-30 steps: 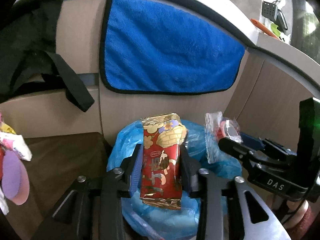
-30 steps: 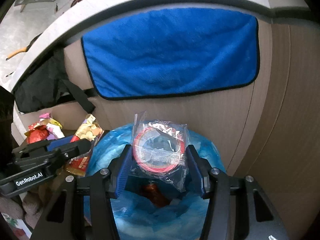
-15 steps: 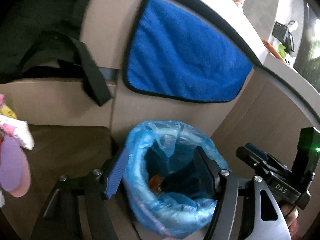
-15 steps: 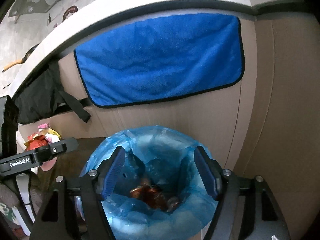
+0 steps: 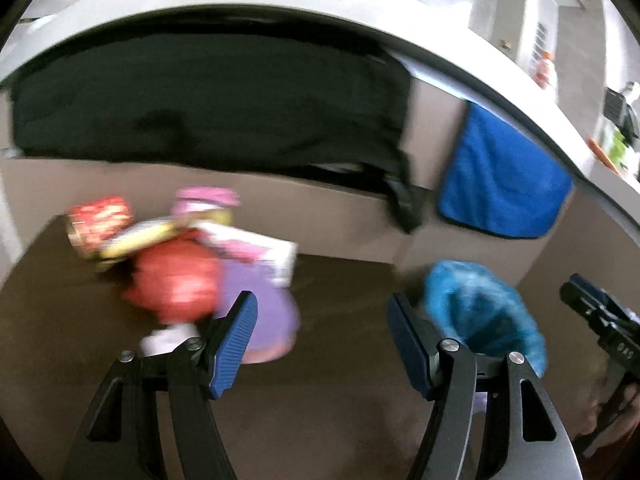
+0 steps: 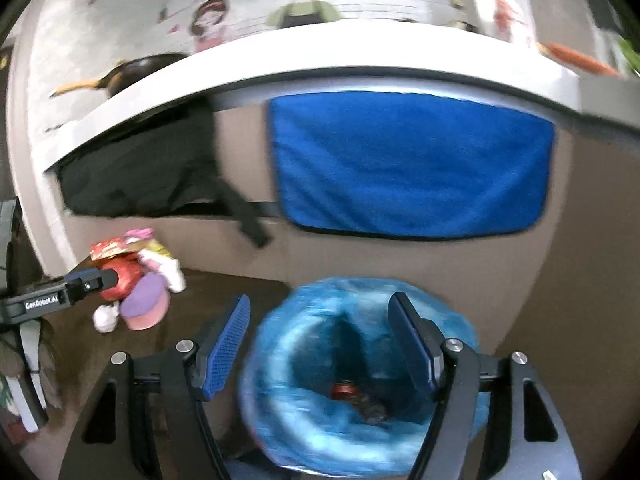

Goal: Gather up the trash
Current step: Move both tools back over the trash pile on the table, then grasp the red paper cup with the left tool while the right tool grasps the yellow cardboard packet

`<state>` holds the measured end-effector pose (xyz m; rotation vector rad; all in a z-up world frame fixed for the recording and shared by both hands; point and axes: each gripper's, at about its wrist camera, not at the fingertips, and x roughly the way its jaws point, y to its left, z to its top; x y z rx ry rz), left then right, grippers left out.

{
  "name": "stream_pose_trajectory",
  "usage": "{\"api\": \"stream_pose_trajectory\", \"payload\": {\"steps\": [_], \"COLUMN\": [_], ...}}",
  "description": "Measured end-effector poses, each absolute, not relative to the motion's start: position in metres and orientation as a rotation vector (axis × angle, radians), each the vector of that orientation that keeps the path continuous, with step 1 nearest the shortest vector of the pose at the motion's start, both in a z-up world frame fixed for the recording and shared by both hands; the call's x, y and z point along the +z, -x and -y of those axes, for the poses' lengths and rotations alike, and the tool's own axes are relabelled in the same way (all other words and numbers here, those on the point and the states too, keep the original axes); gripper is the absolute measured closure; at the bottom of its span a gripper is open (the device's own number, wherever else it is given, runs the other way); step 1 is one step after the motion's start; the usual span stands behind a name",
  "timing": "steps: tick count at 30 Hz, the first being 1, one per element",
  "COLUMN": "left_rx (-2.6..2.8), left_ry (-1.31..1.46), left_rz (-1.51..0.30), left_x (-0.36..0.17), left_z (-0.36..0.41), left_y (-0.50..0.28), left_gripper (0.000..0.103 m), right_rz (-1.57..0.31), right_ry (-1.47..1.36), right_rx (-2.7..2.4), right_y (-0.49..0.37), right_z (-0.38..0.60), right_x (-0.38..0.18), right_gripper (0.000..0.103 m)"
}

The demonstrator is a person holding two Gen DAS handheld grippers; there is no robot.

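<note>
While most lettering is smeared by blur, one marking reads clearly: "GenRobot.AI" in white along the side of the left gripper (image 6: 86,280), seen from the right wrist. From the left wrist the body of the right gripper (image 5: 576,292) carries pale letters too blurred to read. On the wall above the white counter (image 6: 320,56) are cartoon figures and writing I cannot make out.

Both grippers point forward and somewhat downward over the brown floor (image 5: 320,400). The left gripper's blue pads stand spread apart with nothing between them; its jaws have just been opening. It faces the pile of wrappers (image 5: 180,264), red, pink, yellow and purple, lying on the floor against the beige cabinet (image 5: 320,220).

The right gripper's jaws are likewise spread and empty, having just been opening, and hang over the mouth of the blue bin bag (image 6: 304,420). Inside the bag lies a red wrapper (image 6: 344,390). A blue towel (image 6: 412,164) hangs on the cabinet behind the bag, with a black cloth (image 6: 140,168) to its left.
</note>
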<state>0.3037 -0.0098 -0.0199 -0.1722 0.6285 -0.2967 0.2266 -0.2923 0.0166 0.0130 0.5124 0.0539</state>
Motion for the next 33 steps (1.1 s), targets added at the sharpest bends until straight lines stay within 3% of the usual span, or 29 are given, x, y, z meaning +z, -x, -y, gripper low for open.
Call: {"api": "stream_pose_trajectory", "payload": {"steps": [12,16,29,30,31,33], "left_rx": [-0.204,-0.199,-0.140,-0.168,-0.185,-0.184], "left_ry": [0.182,0.409,0.635,0.666,0.678,0.641], "left_rz": [-0.585,-0.642,-0.740,-0.752,-0.755,-0.757], "left_x": [-0.033,-0.044,-0.097,-0.100,-0.100,-0.096], "left_z": [-0.148,-0.204,-0.229,-0.229,-0.229,-0.224], "left_y": [-0.314,-0.358,-0.474,-0.480,-0.482,-0.481], "left_gripper": [0.035,0.035,0.037,0.042,0.063,0.094], "right_rz": [-0.612,-0.638,-0.740,-0.747,-0.752,-0.761], "right_ry": [0.006,0.035,0.095,0.099,0.101,0.107], "right_rx": [0.276,0.297,0.325,0.327,0.330,0.338], "right_y": [-0.269,-0.285,-0.332,-0.334,-0.336,-0.340], "right_z": [0.165,0.138,0.092,0.090,0.088,0.084], "right_x": [0.021,0.020,-0.012,-0.014,-0.015,-0.018], "right_gripper": [0.034,0.034,0.034,0.034,0.034,0.034]}}
